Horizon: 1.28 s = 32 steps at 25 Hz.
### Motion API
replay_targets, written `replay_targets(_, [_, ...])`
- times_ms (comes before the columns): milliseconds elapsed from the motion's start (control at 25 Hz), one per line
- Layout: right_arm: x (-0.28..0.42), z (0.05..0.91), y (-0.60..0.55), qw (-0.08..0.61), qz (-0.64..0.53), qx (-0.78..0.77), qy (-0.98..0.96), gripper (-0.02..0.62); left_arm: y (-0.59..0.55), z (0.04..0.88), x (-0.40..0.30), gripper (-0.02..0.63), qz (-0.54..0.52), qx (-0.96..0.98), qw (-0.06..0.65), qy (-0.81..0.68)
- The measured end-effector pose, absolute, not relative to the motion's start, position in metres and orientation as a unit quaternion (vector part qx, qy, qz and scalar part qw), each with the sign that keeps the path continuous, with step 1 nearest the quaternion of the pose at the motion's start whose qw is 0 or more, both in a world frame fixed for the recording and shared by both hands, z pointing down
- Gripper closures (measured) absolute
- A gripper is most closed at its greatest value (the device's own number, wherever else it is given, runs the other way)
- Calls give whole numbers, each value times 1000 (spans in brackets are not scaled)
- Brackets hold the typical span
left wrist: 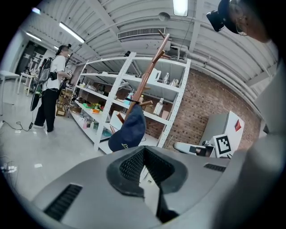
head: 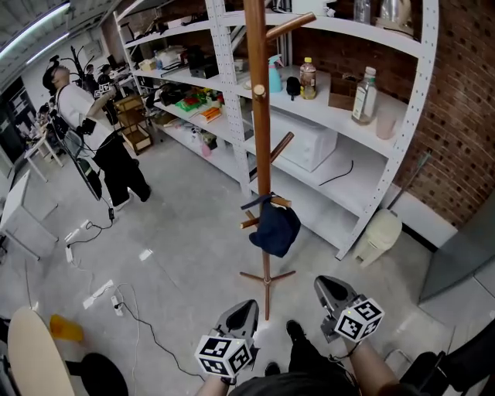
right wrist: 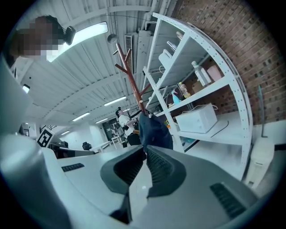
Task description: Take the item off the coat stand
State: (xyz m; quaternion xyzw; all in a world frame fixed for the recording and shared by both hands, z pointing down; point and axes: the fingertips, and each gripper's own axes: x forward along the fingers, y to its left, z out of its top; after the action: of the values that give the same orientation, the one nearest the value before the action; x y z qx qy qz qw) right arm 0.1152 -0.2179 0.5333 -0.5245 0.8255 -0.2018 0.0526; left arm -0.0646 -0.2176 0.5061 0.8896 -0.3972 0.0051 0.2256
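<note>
You are holding the left gripper [head: 249, 305] and right gripper [head: 324, 283] low, fingers closed and empty. The navy cap [head: 274, 229] is hanging on the coat stand's [head: 259, 116] low peg; spread one gripper's fingers first, then lift the cap along the peg.

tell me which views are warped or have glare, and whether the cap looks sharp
head view: even light, cap on the coat stand sharp, shelf uprights only mildly bowed; left gripper view: heavy fisheye, black corners, ceiling lamp blown out; right gripper view: same fisheye, ceiling strip light glaring, cap sharp but dark
</note>
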Motion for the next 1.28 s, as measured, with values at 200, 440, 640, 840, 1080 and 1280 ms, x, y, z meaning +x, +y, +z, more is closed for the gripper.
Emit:
replay_targets(200, [128,528,-271,45,-201,-505,838,586,-256,497,-54,600,6,884,213,-416])
replay_targets(440, [133,517,-322,23,-194,-488,851,584,-296,485,-39,598,-1,881,203,-427])
replay_targets(640, [129,523,-356,3,-215,-461,861,483,-318,485,-30,600,1,876,205,-437])
replay_targets(840, [124,532,-385,-23,-218,-449,866,452,-337,484,-30,600,0,869,203,-451])
replay_targets(1080, [118,542,-407,-50,-216,-439,871,443,-350,490,-29,598,1,863,208,-460])
replay_targets(1280, [112,539,-415,-70,-185,-425,883,445,-358,494,-31,600,1,859,213,-466])
